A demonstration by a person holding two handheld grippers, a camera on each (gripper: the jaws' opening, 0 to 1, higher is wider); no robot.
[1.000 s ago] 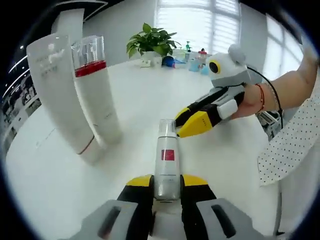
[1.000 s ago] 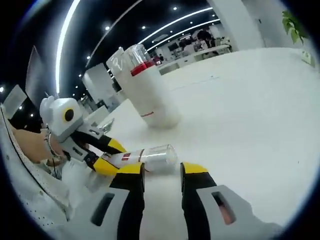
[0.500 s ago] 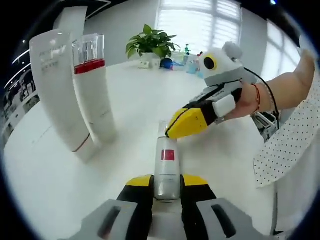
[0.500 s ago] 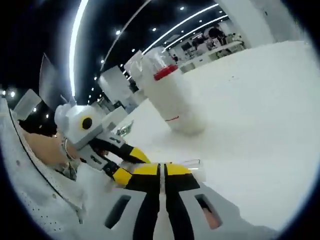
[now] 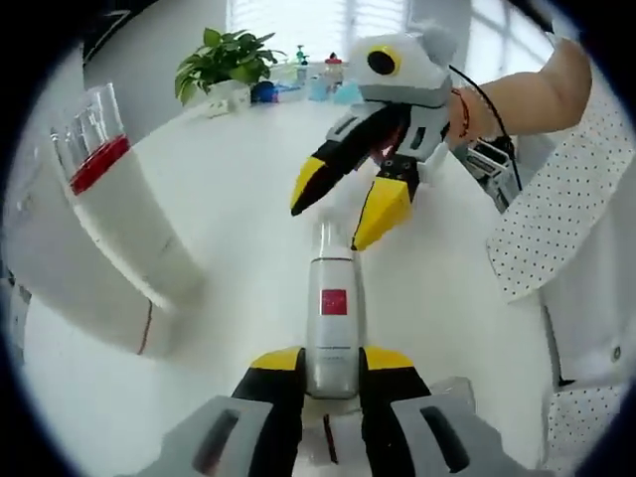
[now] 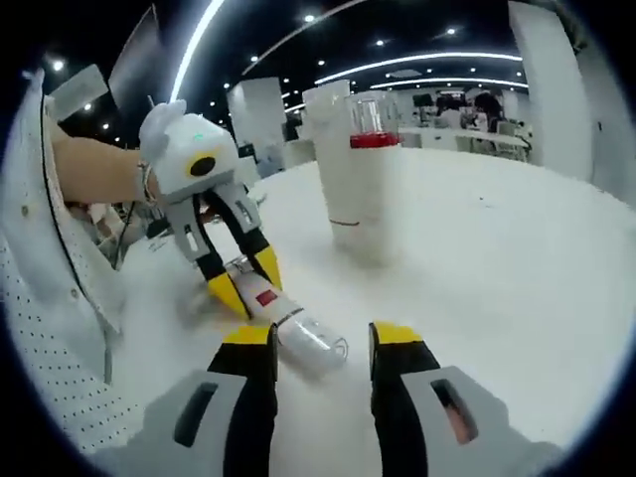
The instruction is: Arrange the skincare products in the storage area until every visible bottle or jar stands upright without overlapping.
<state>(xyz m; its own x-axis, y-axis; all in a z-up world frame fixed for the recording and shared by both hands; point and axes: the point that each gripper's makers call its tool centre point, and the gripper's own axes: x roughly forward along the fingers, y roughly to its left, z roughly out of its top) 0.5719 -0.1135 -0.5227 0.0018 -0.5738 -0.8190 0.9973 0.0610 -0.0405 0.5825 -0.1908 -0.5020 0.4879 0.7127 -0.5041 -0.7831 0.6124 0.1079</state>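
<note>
A small clear bottle (image 5: 331, 318) with a red square label lies lengthwise between the jaws of my left gripper (image 5: 331, 363), which is shut on it. The bottle's cap points away toward my right gripper (image 5: 343, 204), which hangs open just above the cap end. In the right gripper view the bottle (image 6: 293, 323) lies low over the table with the left gripper (image 6: 246, 281) clamped on its far half. My right gripper (image 6: 320, 343) stands open around its near end. Two tall white tubes (image 5: 119, 214) stand upright on their caps, one with a red band (image 6: 353, 169).
The white round table (image 5: 238, 149) stretches behind. A potted plant (image 5: 224, 65) and several small items (image 5: 318, 79) sit at its far edge. A person's forearm (image 5: 517, 94) and dotted sleeve (image 5: 556, 229) are on the right.
My right gripper was shut at the bottle's cap half a second ago; now it is open and lifted slightly off it. The left gripper keeps hold of the bottle. Both cameras shifted.
</note>
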